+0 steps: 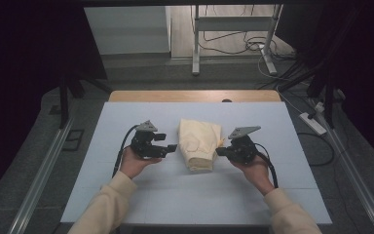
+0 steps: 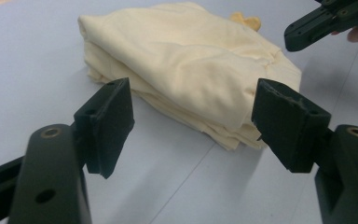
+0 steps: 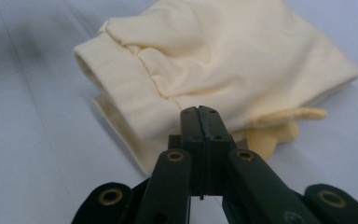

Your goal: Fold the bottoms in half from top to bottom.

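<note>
Two grippers flank my folded cream garment [image 1: 199,144] mid-worktop: left gripper [image 1: 171,147] gapes empty, right gripper [image 1: 220,151] clamped empty; I'd reopen before pinching its hem.

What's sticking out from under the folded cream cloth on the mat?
A small, deeper yellow piece pokes out beneath the folded cream cloth, near the shut right gripper. What it belongs to is covered by the cloth.

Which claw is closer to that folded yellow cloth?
Right, narrowly. The right claw, shut, has its tip at the folded yellow cloth's edge. The left claw, open, sits just beside the opposite edge with a small gap.
</note>
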### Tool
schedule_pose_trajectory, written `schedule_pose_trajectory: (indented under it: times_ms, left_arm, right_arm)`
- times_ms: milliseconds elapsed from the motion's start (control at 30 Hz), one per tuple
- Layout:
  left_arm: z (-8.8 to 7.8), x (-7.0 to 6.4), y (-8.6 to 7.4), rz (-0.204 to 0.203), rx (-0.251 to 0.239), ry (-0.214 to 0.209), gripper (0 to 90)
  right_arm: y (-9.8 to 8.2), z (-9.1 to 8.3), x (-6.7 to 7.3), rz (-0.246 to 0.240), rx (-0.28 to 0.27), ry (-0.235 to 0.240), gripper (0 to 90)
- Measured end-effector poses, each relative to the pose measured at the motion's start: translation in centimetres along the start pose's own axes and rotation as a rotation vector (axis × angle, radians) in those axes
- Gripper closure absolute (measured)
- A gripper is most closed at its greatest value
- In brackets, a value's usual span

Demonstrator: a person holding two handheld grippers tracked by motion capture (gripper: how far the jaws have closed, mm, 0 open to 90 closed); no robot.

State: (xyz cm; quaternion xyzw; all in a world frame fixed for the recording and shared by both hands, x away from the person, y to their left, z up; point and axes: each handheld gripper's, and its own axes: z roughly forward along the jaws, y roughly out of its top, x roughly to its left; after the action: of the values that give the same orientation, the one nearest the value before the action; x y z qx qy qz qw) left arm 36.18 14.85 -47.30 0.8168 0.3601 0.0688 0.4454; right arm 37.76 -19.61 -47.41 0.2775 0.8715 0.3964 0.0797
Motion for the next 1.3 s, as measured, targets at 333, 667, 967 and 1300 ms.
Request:
schedule_pose_trajectory:
  times_ms: [333,667,967,1300]
  left_arm:
    - [-1.0,-0.7,-1.6,0.011,0.026,0.014,28.3]
    - [-2.4,-1.6,-3.9,0.007,0.034,0.015,28.3]
    - [-4.1,-2.2,-5.6,-0.003,0.034,0.042,28.0]
    - [-5.3,-2.1,-7.0,-0.018,0.042,0.063,27.6]
  right_arm:
    - [-2.2,-1.7,-0.2,0.010,0.011,-0.008,89.1]
    - [-4.2,-3.3,0.1,0.026,-0.008,-0.056,60.4]
    - [-5.9,-4.8,0.2,0.063,-0.010,-0.057,43.9]
    - [-7.8,-6.7,0.1,0.090,-0.034,-0.091,40.1]
